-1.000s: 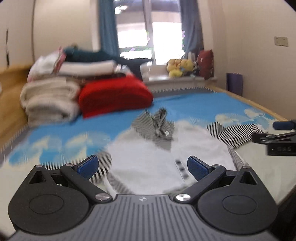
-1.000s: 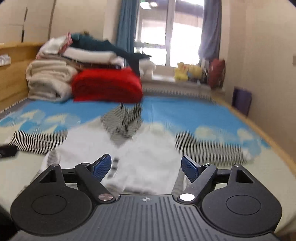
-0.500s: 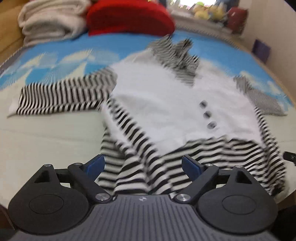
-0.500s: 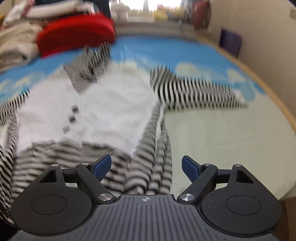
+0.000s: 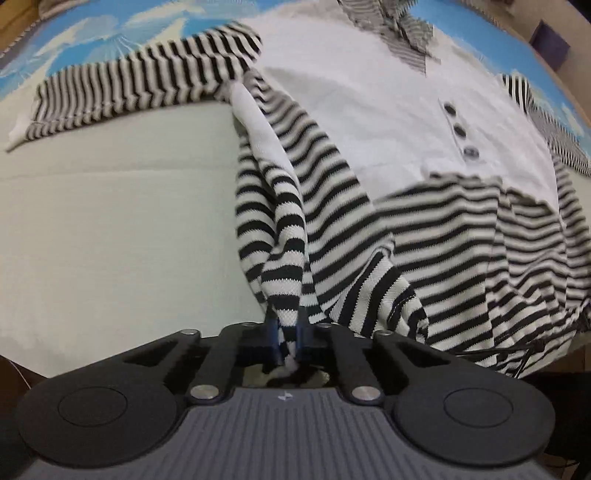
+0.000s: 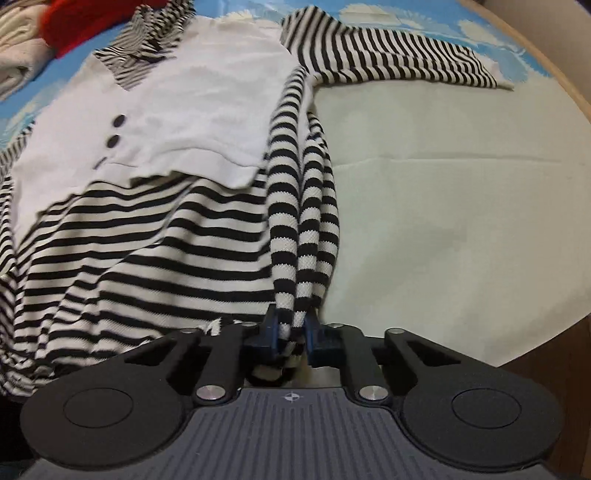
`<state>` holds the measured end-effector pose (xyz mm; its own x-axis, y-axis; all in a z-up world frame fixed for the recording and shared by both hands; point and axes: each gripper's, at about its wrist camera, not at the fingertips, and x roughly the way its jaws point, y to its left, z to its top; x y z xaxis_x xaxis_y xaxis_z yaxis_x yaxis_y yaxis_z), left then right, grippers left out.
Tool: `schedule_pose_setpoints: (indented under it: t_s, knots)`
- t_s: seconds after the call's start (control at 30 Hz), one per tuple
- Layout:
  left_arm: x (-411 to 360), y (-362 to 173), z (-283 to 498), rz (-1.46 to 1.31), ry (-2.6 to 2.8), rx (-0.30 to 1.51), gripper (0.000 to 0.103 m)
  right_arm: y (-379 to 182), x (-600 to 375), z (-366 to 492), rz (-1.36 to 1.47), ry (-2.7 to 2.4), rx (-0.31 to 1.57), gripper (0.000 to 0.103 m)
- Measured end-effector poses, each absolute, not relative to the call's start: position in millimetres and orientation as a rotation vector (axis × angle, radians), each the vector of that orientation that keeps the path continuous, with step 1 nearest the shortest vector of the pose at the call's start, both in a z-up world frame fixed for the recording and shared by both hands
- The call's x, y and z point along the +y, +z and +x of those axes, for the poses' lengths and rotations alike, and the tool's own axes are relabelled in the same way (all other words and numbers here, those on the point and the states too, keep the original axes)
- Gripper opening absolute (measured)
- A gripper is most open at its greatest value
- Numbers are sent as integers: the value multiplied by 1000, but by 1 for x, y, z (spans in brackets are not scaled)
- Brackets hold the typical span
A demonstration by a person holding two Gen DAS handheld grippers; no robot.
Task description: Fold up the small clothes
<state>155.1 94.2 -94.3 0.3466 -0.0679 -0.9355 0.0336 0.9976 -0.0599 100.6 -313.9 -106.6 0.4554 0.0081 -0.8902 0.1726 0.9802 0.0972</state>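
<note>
A small black-and-white striped garment with a white front panel (image 5: 369, 96) and dark buttons (image 5: 460, 130) lies spread on the bed, collar away from me. My left gripper (image 5: 285, 334) is shut on the bunched striped hem at its left bottom corner. My right gripper (image 6: 291, 332) is shut on the bunched striped hem (image 6: 303, 236) at its right bottom corner. The left sleeve (image 5: 129, 88) and the right sleeve (image 6: 399, 62) stretch outward on the sheet. The white panel also shows in the right wrist view (image 6: 199, 107).
The bed sheet (image 6: 443, 221) is pale near me and blue with clouds farther back. A red folded item (image 6: 77, 22) and pale blankets (image 6: 18, 55) lie at the far left. The bed's wooden edge (image 6: 569, 88) runs along the right. A purple bin (image 5: 550, 40) stands beyond it.
Both grippers have tilted down and come to the garment's near hem. Both were open half a second ago and are now shut on the striped bottom corners.
</note>
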Motion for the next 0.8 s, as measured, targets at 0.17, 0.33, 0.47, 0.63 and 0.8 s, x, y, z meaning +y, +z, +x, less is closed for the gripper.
schedule_pose_setpoints:
  t_s: [0.17,0.33,0.47,0.63,0.8]
  knots:
    - [115,-91,143,-39,-33,1220,7,-104,-309,87,187,-27,1133,6]
    - [121,-83,143,-67,-49,1197,30,-101,-305,86,143,-48,1121,23]
    - [117,-56,141,-111,-84,1044,37,-77,-303,85,109,-68,965,40]
    - [86,-79,148,11,-183,1178,37,-104,-294,96,50,-66,1122,44]
    - [71,-70,147,125,-142,1120,37,-71,-301,94,76,-122,959,48]
